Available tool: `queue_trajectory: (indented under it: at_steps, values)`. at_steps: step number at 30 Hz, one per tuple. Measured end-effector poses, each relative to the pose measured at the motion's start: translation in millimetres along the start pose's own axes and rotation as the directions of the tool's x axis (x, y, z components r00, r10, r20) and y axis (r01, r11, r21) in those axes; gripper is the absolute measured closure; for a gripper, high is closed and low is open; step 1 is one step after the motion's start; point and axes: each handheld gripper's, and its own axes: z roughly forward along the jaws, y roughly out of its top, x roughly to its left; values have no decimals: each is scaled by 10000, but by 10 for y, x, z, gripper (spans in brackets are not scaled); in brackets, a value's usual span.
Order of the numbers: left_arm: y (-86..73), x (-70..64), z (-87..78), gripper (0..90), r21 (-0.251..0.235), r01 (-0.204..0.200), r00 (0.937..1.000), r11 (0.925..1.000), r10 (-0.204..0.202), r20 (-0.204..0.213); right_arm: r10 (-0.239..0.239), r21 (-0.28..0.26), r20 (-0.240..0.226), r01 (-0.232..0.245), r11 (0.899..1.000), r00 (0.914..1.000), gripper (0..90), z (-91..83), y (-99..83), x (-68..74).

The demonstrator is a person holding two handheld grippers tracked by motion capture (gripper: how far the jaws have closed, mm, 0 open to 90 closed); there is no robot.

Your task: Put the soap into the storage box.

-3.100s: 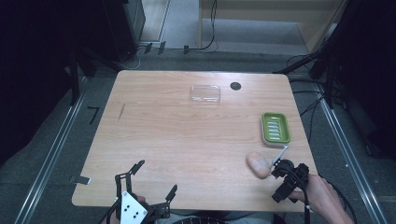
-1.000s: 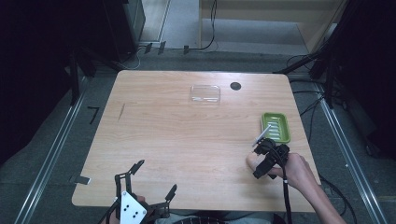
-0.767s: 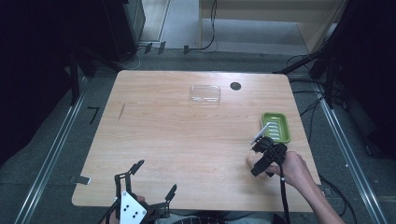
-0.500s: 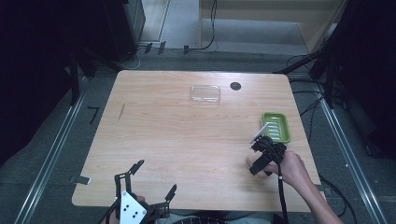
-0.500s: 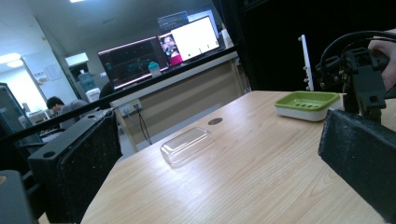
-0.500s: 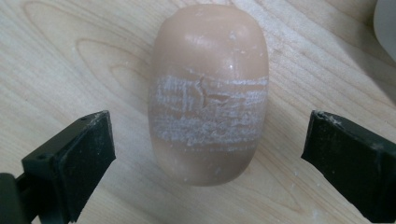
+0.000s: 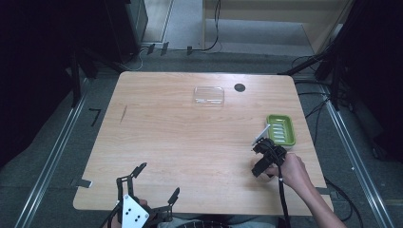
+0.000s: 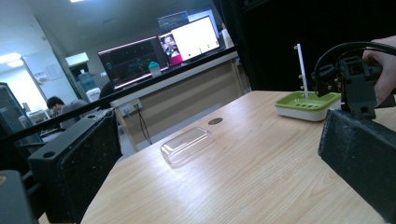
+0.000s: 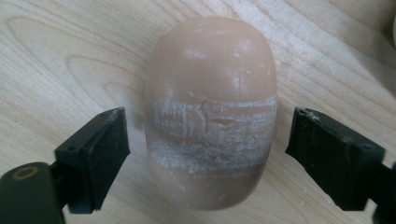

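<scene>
Right tool (image 9: 205, 154) poised wide open astride the soap bar (image 9: 212, 112), nothing gripped yet.

Best closed evenly across the scuffed middle band, short axis between the jaws; long axis pointing away along the desk (image 7: 180, 133), just short of the green soap dish (image 7: 280, 129). Left tool (image 7: 142, 199) open, empty, at the near edge.

table (image 7: 190, 142) evenly lit, surroundings dark; close tongs slightly blurred

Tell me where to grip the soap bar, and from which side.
Grip the soap bar across its short width at the middle, coming from above. It lies flat on the table, and the open right gripper already straddles its two long sides, over the scuffed band.
</scene>
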Motion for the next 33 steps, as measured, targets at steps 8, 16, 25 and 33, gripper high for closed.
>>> queue_trajectory:
  at_steps: [8, 16, 25, 33]
  values:
    - [0, 1, 0, 0, -4, 9, 10000, 10000, -9, -8, 311, -50, -25, -311, 9995, 9995, 244, 4, 1, -27]
    - [0, 3, -2, 0, 3, -2, 10000, 10000, 2, -11, 308, 15, -269, -308, 9995, 9992, 327, 32, 13, -18]
    - [1, 2, -3, 0, 8, -6, 10000, 10000, 6, -14, 366, 66, -212, -365, 9993, 9991, 332, 36, 11, -1]
    - [1, 1, -6, 0, -1, 11, 10000, 10000, -11, -21, 201, 98, -47, -201, 9998, 9998, 335, 41, 12, 16]
